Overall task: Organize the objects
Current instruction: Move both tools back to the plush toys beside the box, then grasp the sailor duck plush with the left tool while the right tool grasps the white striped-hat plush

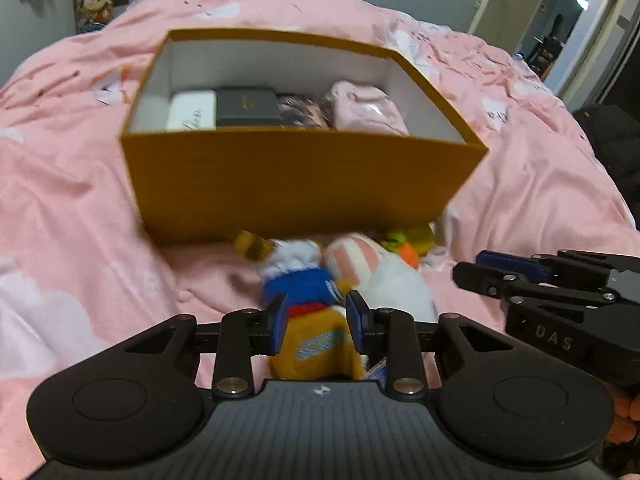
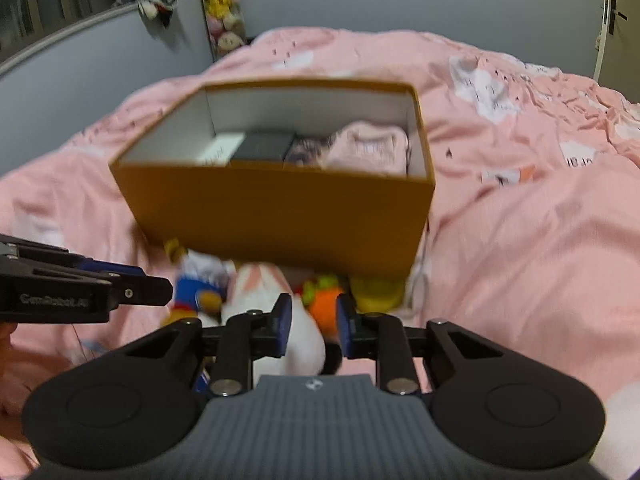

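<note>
An open orange box (image 1: 296,184) (image 2: 280,216) sits on the pink bed and holds a white box (image 1: 191,111), a black box (image 1: 246,107) and a pink cloth bundle (image 1: 366,110). Plush toys lie in front of it: a duck in blue and yellow (image 1: 308,288) (image 2: 192,292), a white and pink rabbit (image 1: 384,272) (image 2: 272,300), an orange and green toy (image 2: 324,300). My left gripper (image 1: 318,316) is open, its fingers on either side of the duck. My right gripper (image 2: 310,320) is open over the rabbit.
The pink duvet (image 1: 540,180) covers the whole bed with rumpled folds. A yellow toy (image 2: 376,292) lies by the box's near right corner. Stuffed toys hang on the grey wall (image 2: 220,4). A door (image 1: 516,4) stands open at the far right.
</note>
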The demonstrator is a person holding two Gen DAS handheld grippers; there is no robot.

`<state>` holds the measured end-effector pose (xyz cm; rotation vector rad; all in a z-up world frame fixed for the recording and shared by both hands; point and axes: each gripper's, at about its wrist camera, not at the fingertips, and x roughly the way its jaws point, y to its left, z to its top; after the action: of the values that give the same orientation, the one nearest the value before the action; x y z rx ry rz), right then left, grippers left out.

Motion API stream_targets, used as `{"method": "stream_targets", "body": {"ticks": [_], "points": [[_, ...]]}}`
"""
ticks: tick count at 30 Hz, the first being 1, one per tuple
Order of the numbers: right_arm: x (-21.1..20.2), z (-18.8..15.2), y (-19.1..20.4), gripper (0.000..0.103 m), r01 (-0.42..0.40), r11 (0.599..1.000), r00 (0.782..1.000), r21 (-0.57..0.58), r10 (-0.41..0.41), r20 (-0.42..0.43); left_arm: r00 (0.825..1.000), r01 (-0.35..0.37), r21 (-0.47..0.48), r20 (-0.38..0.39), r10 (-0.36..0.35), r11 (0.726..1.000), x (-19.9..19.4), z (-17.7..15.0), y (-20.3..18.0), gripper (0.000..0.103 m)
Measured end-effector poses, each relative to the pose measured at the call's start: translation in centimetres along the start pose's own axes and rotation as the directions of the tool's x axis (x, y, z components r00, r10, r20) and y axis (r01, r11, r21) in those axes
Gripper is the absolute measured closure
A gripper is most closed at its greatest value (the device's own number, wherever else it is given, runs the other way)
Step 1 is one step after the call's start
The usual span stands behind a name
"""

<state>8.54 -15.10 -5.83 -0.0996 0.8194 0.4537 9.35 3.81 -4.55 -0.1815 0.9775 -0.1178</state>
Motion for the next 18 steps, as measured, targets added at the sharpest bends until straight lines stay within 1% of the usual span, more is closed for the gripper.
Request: {"method": "stream_targets", "body": {"ticks": [2, 4, 6, 8, 10, 11, 12, 14, 15, 18], "points": [[0.0, -0.3, 0.2, 0.08, 0.006, 1.0, 1.0, -0.012, -0.006, -0.008, 1.0, 0.011, 0.015, -0.016, -0.011, 1.0, 0.7, -0.2, -0.6, 0.066], [0.0, -0.5, 0.2, 0.08, 0.016, 1.0, 1.0, -0.021, -0.017, -0.016, 0.999, 0.002, -0.003, -0.042, -0.003, 1.0, 1.7, -0.2, -0.7, 0.065], [0.1, -0.6, 0.1, 0.08, 0.013, 1.0, 1.0, -0.017, -0.013, -0.028, 0.998, -0.014, -0.022, -0.059, 0.013, 1.0, 2.2, -0.8, -0.6, 0.061], [0.2, -0.8, 0.0, 0.08, 0.001, 1.0, 0.999, -0.011, -0.001, -0.039, 0.997, -0.045, -0.017, -0.07, 0.043, 0.999, 2.6, -1.1, -0.7, 0.06], [0.4, -0.8, 0.2, 0.08, -0.02, 1.0, 0.999, -0.018, 0.019, -0.046, 0.994, -0.073, 0.01, -0.081, 0.073, 0.997, 2.9, -1.1, -1.1, 0.055], [0.4, -0.8, 0.4, 0.08, -0.027, 0.999, 0.999, -0.026, 0.026, -0.046, 0.991, -0.095, 0.043, -0.094, 0.099, 0.995, 3.2, -1.2, -1.6, 0.054], [0.5, -0.8, 0.6, 0.08, -0.032, 0.999, 0.999, -0.037, 0.03, -0.044, 0.986, -0.12, 0.082, -0.107, 0.128, 0.989, 3.5, -1.3, -2.2, 0.05], [0.5, -0.9, 1.1, 0.08, -0.041, 0.997, 0.998, -0.061, 0.039, -0.042, 0.976, -0.171, 0.124, -0.117, 0.186, 0.977, 3.9, -1.5, -2.8, 0.049], [0.5, -0.9, 1.3, 0.08, -0.043, 0.997, 0.998, -0.07, 0.04, -0.043, 0.973, -0.178, 0.128, -0.123, 0.194, 0.976, 4.0, -1.6, -2.7, 0.046], [0.6, -1.1, 1.6, 0.079, -0.053, 0.995, 0.997, -0.09, 0.048, -0.052, 0.976, -0.161, 0.093, -0.131, 0.172, 0.983, 3.7, -1.9, -1.6, 0.046]]}}
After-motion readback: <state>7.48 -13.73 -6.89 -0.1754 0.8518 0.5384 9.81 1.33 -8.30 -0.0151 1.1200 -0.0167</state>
